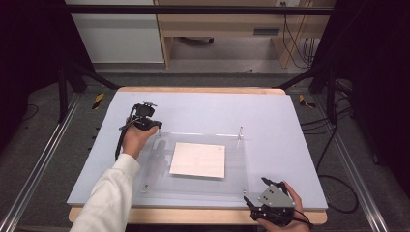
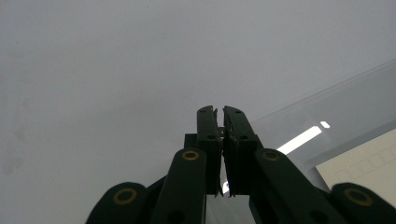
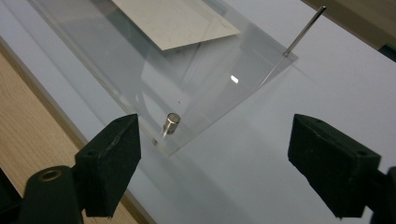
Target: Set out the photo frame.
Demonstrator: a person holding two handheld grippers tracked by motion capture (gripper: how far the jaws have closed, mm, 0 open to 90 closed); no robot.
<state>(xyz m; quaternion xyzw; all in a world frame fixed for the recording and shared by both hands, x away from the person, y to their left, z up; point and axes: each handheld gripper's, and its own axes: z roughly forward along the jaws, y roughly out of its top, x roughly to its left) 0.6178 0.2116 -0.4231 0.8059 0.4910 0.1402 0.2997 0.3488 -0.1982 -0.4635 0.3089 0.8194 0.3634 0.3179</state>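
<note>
On the grey mat (image 1: 270,116) lies a clear acrylic sheet (image 1: 232,183) with a paper (image 1: 198,159) on it. Left gripper (image 1: 155,126) sits at the sheet's far-left corner; in its own view the jaws are pressed together, with a thin sliver showing between them, identity unclear. Right gripper (image 1: 255,189) hovers just off the near-right corner, jaws spread wide, holding nothing. Its view shows a short metal peg (image 3: 171,123) in that corner and a thin pin (image 3: 303,30) upright at the far-right corner.
</note>
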